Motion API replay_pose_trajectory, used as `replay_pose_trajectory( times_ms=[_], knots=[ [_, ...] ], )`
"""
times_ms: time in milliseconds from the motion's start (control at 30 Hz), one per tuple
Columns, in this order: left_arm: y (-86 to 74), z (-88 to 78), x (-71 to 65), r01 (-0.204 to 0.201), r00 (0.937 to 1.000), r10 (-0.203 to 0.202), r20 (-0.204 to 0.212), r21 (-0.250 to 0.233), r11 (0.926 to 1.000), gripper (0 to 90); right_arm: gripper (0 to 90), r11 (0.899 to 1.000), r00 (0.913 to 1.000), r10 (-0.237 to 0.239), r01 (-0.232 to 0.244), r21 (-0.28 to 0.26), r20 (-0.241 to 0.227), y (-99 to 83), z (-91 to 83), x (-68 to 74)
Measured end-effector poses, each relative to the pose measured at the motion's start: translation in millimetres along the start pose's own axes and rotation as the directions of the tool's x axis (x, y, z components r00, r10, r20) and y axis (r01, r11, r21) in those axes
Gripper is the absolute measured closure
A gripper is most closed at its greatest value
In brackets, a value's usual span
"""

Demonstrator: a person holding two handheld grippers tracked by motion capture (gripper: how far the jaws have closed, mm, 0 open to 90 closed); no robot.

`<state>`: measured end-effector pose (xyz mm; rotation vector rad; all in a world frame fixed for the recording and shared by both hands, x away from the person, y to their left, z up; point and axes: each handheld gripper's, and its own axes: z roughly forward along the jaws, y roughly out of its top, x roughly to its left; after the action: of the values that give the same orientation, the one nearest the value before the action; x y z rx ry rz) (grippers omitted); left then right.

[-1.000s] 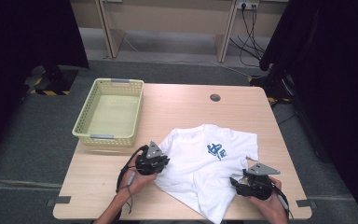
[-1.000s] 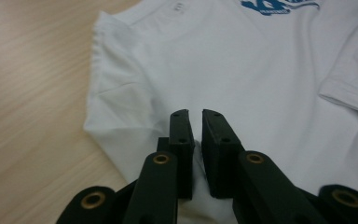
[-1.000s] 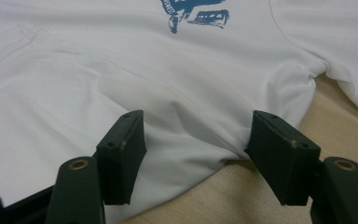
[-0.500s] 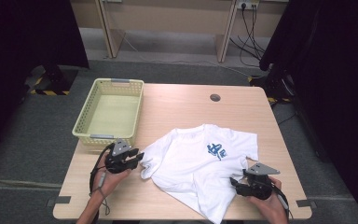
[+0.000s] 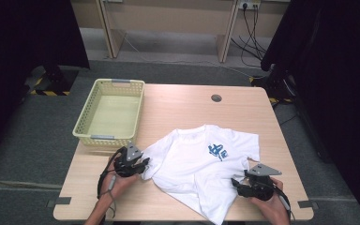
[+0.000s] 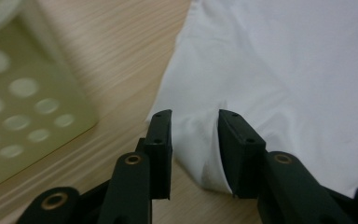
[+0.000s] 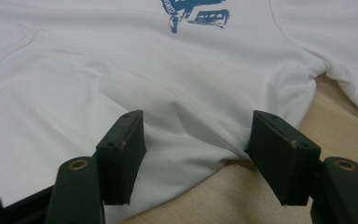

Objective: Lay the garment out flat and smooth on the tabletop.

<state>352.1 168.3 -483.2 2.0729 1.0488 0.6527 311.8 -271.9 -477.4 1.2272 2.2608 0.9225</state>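
White cotton t-shirt [image 5: 205,164], soft, limp; left gripper [image 5: 140,168] at 9 o'clock sleeve, right gripper [image 5: 236,182] at 4 o'clock hem, both jaws apart, gripping nothing.

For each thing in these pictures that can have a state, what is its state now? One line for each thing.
T-shirt: lying spread on the table, print side up, somewhat wrinkled.
Basket: upright on the table, empty.
Left hand-held gripper: jaws open around the shirt's edge.
Right hand-held gripper: jaws wide open, a fold of the shirt's edge between them.
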Motion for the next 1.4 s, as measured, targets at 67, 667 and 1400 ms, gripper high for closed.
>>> replay_pose_trajectory(
  times_ms=[67, 667, 1400],
  knots=[
    [-7.0, -2.6, 6.4, -0.017, 0.9993, 0.017, -0.035, 0.007, 0.9998, 66.7, 36.5, 1.000, 1.0000, 0.000, 0.000, -0.002, 0.000, -0.2, 0.0, 0.0],
    [-15.2, -7.5, -16.1, 0.062, 0.9956, -0.060, 0.071, -0.023, 0.9978, 46.4, 36.4, 1.000, 1.0000, 0.001, -0.001, -0.003, -0.001, -0.4, 0.0, 0.0],
    [14.3, 6.4, -57.5, 0.021, 0.9925, -0.021, 0.120, 0.004, 0.9998, 27.3, 32.5, 1.000, 0.9965, -0.005, 0.007, 0.023, -0.084, 41.4, 22.9, -3.2]
  ],
)
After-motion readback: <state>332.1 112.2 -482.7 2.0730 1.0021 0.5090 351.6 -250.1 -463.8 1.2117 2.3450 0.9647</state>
